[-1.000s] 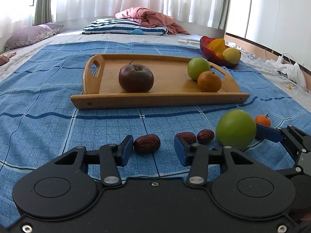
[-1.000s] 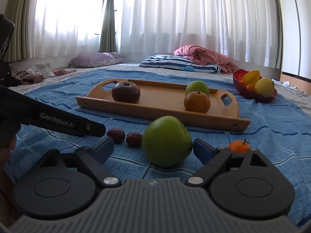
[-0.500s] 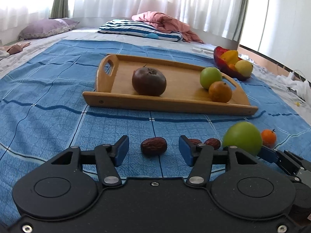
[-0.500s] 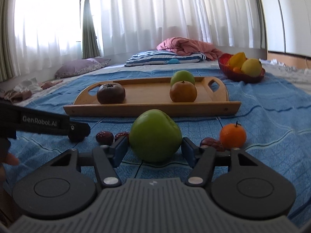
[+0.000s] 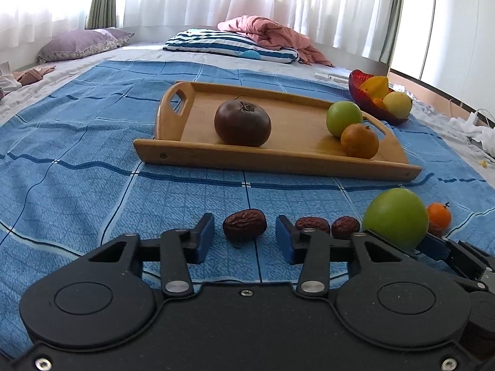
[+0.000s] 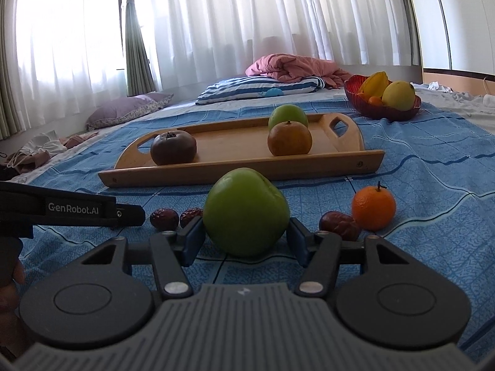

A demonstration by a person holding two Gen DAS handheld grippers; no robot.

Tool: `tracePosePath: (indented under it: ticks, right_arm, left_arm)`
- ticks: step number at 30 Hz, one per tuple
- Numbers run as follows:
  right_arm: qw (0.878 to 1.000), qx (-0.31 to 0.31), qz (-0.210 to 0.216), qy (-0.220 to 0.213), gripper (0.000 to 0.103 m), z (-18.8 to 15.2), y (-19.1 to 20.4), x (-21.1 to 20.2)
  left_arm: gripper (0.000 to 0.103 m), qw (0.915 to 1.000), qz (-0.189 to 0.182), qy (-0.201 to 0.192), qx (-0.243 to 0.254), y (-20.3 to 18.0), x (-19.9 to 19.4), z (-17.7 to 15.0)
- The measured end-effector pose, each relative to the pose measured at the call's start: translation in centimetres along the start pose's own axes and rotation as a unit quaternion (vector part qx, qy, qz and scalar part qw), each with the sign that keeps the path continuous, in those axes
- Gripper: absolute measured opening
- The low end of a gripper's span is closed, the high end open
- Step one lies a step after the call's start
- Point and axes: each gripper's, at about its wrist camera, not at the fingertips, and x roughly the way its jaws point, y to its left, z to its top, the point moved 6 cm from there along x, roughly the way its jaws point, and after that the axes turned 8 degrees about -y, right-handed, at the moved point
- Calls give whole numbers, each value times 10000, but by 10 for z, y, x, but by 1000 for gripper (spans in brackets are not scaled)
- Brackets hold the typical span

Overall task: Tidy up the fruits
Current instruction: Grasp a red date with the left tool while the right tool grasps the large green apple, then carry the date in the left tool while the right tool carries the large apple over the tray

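Observation:
A wooden tray (image 5: 198, 154) (image 6: 216, 171) on the blue sheet holds a dark brown fruit (image 5: 243, 122), a green apple (image 5: 344, 118) and an orange (image 5: 359, 141). My left gripper (image 5: 244, 236) is open around a red date (image 5: 244, 224) lying on the sheet, pads apart from it. Two more dates (image 5: 312, 224) lie to its right. My right gripper (image 6: 246, 241) has its jaws close against both sides of a big green apple (image 6: 246, 215) (image 5: 395, 218); whether the pads press on it does not show. A small tangerine (image 6: 373, 207) and another date (image 6: 338, 225) lie right of it.
A red bowl (image 6: 383, 111) of yellow fruits stands at the back right. A striped pillow (image 5: 229, 44) and pink blanket (image 5: 272, 35) lie behind the tray. A purple pillow (image 5: 77, 43) and crumpled clothes (image 6: 34, 151) are at the left.
My right gripper's jaws have narrowed around the big green apple. My left gripper stays open around the date, and its view has shifted so the tray sits farther right.

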Motion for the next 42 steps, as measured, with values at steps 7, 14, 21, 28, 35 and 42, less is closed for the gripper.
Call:
tracePosePath:
  ticks: [7,14,21,28,35,42]
  right_arm:
    - [10000,20,-5,10,60,0,-1,0]
    - [10000,50,7,28,60,2,-2,0]
    - [10000,90,37,18,60,5,-2,-1]
    - [9999,0,28,-154,60,13,-2,-6]
    - [9987,-296,-109,-407,53,29,-1,-7]
    - [9978,-546,-125,-345,60,32,6,-1]
  left_arm:
    - [29,10000,29,-22,41,0,2,3]
    - [29,9999,14,-91,121,-2,1,8]
    - [29,9994,40,-258,246,-2,-4,17]
    - [29,9989,38,-326,320,-3,-6,23]
    - [29,9980,35,-441,444,-5,-4,32]
    - [29,9985,39,-359,406,-3,-3,28]
